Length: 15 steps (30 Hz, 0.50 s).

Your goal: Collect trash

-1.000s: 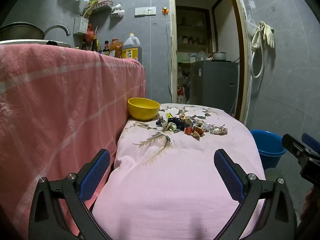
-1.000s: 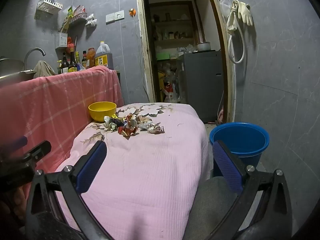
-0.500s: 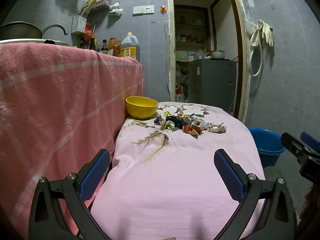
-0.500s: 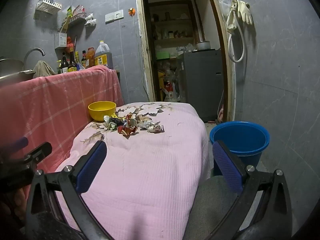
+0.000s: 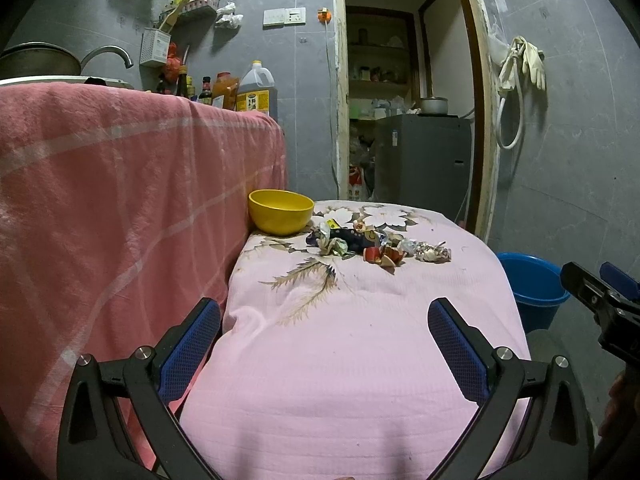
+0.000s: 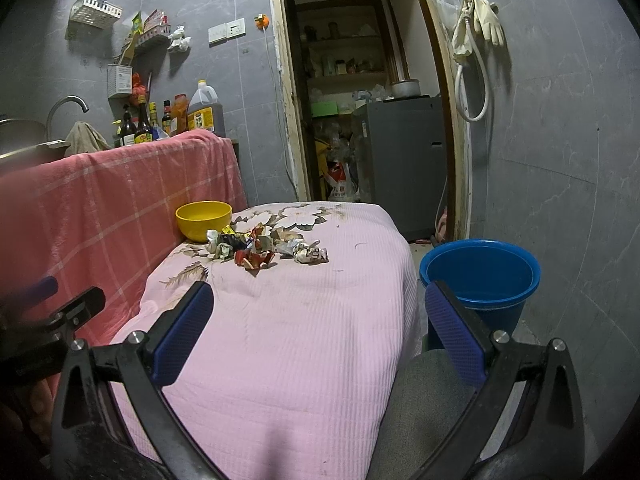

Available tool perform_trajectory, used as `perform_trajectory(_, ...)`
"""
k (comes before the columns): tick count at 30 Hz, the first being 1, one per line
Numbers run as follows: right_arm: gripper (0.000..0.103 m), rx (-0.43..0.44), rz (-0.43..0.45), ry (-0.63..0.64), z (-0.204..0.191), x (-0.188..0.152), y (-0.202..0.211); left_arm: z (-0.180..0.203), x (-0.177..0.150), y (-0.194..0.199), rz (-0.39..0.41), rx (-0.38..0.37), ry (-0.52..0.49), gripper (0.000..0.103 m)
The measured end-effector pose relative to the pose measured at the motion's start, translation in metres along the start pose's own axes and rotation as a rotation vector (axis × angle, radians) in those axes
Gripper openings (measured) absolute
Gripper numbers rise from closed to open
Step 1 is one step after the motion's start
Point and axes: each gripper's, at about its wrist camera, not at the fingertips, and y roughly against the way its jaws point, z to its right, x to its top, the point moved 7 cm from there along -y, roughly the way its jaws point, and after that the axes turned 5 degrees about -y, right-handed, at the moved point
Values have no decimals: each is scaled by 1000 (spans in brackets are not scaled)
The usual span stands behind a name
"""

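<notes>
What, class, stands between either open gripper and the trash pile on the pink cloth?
Nothing visible. Only bare pink cloth lies between the left gripper, the right gripper and the trash pile. The yellow bowl sits beyond the pile, on its left.

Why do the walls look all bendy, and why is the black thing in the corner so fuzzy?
Left wrist view: the fisheye lens bows the doorframe and leaves dark corners. Right wrist view: same bending; the left gripper at the edge is blurred, too near the lens, while the trash pile is sharp in dim light.
</notes>
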Motion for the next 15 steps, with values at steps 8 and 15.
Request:
perform_trajectory(8,103,-1,-2,-2,0,0,-1,1,-1,-1,-3,-2,0,102)
perform_trajectory(15,103,0,-3,-4,0,-1,-1,1,-1,-1,-4,-2,-1,102)
